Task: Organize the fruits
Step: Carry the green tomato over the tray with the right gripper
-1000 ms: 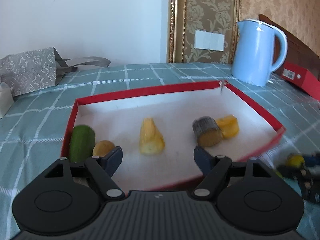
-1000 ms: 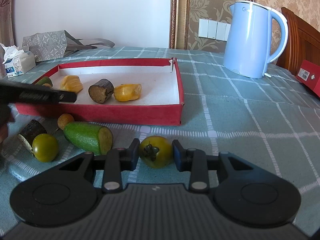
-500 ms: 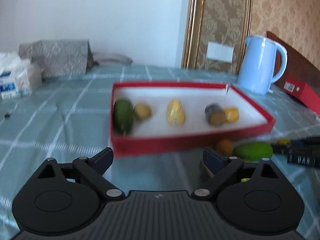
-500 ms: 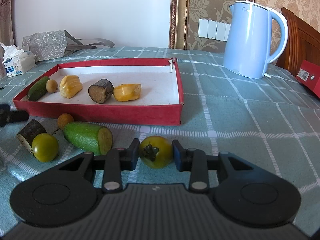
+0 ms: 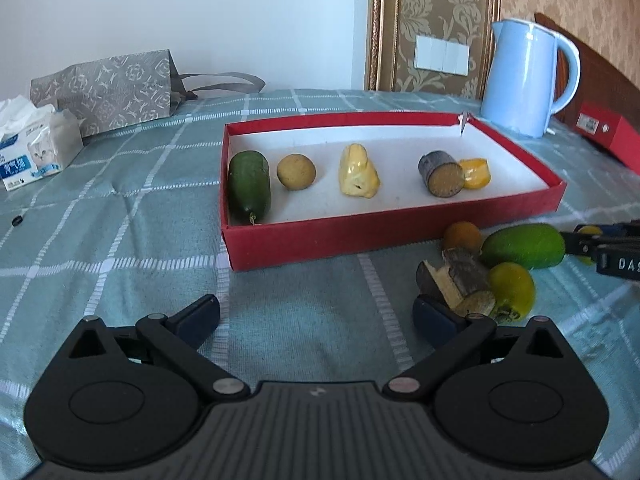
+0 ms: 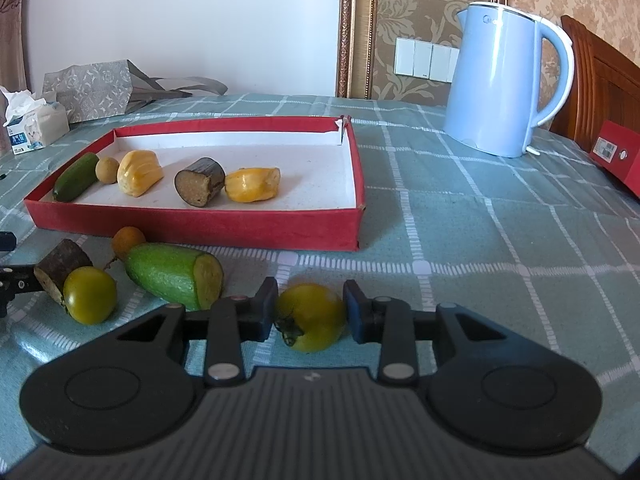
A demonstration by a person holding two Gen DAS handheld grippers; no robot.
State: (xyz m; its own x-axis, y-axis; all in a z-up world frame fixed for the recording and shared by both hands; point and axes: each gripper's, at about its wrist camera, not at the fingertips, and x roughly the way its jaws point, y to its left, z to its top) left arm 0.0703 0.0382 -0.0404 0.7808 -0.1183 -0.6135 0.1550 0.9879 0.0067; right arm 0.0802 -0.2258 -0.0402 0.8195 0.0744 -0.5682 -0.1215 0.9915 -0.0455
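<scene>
The red tray (image 5: 360, 236) holds a green cucumber (image 5: 249, 186), a tan round fruit (image 5: 296, 172), a pale yellow piece (image 5: 358, 178), a dark chunk (image 5: 442, 174) and an orange-yellow piece (image 5: 476, 172). In front of it lie a small orange fruit (image 6: 128, 240), a cut green fruit (image 6: 172, 276), a bark-covered chunk (image 6: 60, 264) and a yellow-green fruit (image 6: 90, 294). My left gripper (image 5: 316, 312) hovers over bare cloth before the tray, its jaws opening with nothing between them. My right gripper (image 6: 310, 300) is shut on a second yellow-green fruit (image 6: 312, 320) resting on the cloth.
A blue kettle (image 6: 504, 84) stands behind the tray's right end. A red box (image 6: 616, 156) and a wooden chair (image 6: 600, 80) are at the far right. A tissue pack (image 5: 32, 156) and a grey paper bag (image 5: 108, 92) sit at the back left.
The left gripper has pulled back from over the tray to the cloth in front of it, and its jaws have spread wider. The right gripper and its fruit have stayed put.
</scene>
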